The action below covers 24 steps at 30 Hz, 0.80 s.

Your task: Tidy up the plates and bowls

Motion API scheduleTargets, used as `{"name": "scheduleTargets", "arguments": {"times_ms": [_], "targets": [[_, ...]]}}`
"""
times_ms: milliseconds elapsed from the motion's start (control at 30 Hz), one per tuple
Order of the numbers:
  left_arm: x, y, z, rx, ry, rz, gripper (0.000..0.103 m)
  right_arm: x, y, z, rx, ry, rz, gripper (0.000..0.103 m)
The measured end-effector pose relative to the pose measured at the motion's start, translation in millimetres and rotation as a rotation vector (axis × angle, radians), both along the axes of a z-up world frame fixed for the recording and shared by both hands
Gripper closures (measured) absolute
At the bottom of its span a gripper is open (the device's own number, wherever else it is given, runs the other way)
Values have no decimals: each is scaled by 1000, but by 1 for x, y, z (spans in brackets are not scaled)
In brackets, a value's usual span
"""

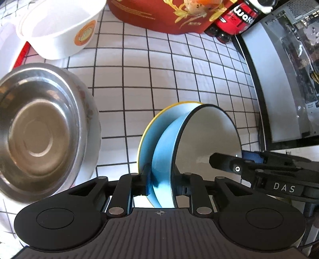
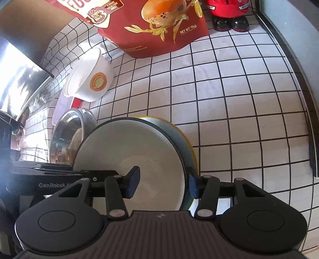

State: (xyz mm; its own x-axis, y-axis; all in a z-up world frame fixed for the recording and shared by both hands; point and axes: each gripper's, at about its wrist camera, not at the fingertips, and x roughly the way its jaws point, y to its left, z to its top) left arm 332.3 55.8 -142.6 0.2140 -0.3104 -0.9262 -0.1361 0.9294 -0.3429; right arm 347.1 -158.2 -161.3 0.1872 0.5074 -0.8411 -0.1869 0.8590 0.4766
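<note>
Left gripper point(image 1: 159, 179): closed on the near edges of a blue bowl with a white inside and thin black rim point(image 1: 205, 139) and a blue plate with a yellow rim point(image 1: 146, 139); both are tipped up on edge, bowl nested against plate.
Right gripper point(image 2: 162, 180): jaws part-open astride the bowl's point(image 2: 129, 155) rim, one pad inside the white hollow and one outside by the plate point(image 2: 191, 147); whether the pads press, I cannot tell.
Crockery's place: held above the white cloth with a black grid point(image 1: 179, 79), whether it touches that cloth I cannot tell.
Beside: shiny steel bowl point(image 1: 37, 135), sitting in a white floral dish point(image 1: 91, 119), to the left.
Farther: white paper tub with an orange emblem point(image 1: 59, 29), lying tilted; red food bag point(image 2: 159, 29); red toy point(image 2: 229, 12) at the back.
Risk: smooth glaze on narrow pads, so the bowl could slide off the plate if either grip eases.
Risk: swinging the pair left could knock the steel bowl.
</note>
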Motion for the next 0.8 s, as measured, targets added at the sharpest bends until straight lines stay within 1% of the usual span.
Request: {"name": "scheduleTargets", "arguments": {"times_ms": [67,167,233,367,467,567,700,733,800], "targets": [[0,3,3,0,-10,10,81,1,-2,-1,11,8,-9,54],[-1,8,5,-13,-10,19,82,-2,-1,1,0,-5,-1,54],[-2,8,7,-6,-16,12,84,-3,-1,2,-5,-10,5,54],[-6,2,16,57,-69,-22,87,-5,-3,7,-12,-24,6,54],[-9,0,30,106,-144,-35,86,-7,-5,19,-17,-74,13,53],[-9,5,44,120,-199,-8,86,-6,-9,33,-4,-115,17,53],[-8,20,57,123,-276,45,86,0,-13,46,-36,-189,9,53],[-8,28,58,112,-286,78,86,4,-12,50,-54,-213,3,53],[-6,48,59,62,-295,155,86,11,-10,57,-77,-256,-1,53]]}}
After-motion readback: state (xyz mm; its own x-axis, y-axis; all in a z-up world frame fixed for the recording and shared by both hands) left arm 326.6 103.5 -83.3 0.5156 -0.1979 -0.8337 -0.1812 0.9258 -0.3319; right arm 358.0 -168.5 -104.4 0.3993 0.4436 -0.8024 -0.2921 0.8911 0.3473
